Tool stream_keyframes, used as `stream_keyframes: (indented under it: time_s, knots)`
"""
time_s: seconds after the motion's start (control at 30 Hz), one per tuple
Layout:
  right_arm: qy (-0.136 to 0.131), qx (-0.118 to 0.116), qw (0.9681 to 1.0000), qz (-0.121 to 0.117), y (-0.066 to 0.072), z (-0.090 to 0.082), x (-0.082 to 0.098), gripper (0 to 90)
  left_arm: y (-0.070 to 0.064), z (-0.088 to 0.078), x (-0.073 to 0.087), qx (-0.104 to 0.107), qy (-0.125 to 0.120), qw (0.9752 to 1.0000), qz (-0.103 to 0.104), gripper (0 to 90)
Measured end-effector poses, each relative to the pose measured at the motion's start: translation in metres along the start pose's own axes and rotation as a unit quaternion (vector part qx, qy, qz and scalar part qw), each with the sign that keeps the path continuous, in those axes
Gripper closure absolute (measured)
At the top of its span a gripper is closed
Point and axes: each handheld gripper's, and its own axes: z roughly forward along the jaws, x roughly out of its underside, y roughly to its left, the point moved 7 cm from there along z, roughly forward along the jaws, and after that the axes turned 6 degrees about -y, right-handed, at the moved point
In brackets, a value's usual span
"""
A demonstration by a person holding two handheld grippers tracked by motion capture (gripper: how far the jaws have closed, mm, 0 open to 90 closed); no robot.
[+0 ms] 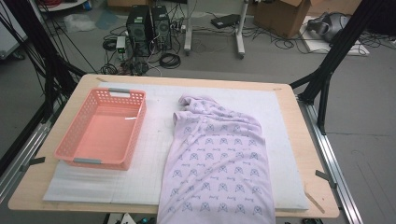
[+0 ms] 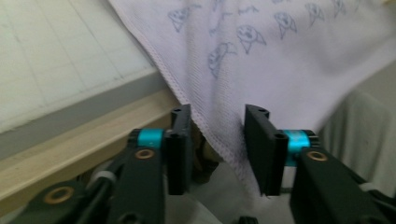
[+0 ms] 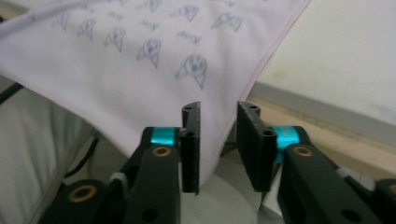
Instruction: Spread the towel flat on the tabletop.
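The lilac printed cloth [image 1: 217, 163] is lying across the lower middle of the high view, running from a bunched end near the centre of the white mat [image 1: 154, 140] down to the bottom edge, where it is hanging over the near rim of the wooden table [image 1: 308, 140].

In the left gripper view, your left gripper [image 2: 217, 140] is sitting at the bottom centre with its jaws spread; the stitched edge of the cloth is passing down between them, and the pads are not pressing on it. In the right gripper view, your right gripper [image 3: 217, 140] is also standing with its jaws parted at the bottom centre, the cloth's hanging corner draping in front of the left jaw and into the gap, again unpinched.

Further out, at the left of the high view, the pink basket [image 1: 100, 128] is resting on the mat, well apart from the cloth. Computer towers [image 1: 149, 25] and cables are occupying the floor along the top.
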Motion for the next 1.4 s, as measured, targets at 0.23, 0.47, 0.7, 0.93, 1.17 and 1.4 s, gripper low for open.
stream_keyframes:
  time_s: [0.23,0.47,0.7,0.93,1.17,1.4]
  knots:
    - [-0.034,0.018,0.9992,0.000,-0.008,0.000,-0.016,63.2,0.016,0.005,-0.017,-0.008,-0.032,0.9993,-0.015,46.4]
    - [-0.048,0.035,0.9982,0.001,-0.017,0.006,-0.029,60.7,0.029,0.019,-0.037,-0.003,-0.043,0.9989,-0.018,41.5]
    - [-0.044,0.045,0.9980,0.001,-0.035,0.028,-0.042,53.5,0.044,0.045,-0.056,0.004,-0.042,0.9990,-0.016,42.2]
    - [-0.014,0.040,0.9991,-0.004,-0.052,0.068,-0.053,53.1,0.065,0.078,-0.071,0.008,-0.025,0.9995,-0.019,41.7]
    - [0.015,0.036,0.9990,-0.024,-0.062,0.108,-0.066,53.8,0.084,0.108,-0.080,-0.003,0.002,0.9998,-0.019,41.4]
    - [0.036,0.044,0.9977,-0.038,-0.071,0.119,-0.068,78.4,0.078,0.113,-0.078,-0.003,0.031,0.9995,0.012,75.5]
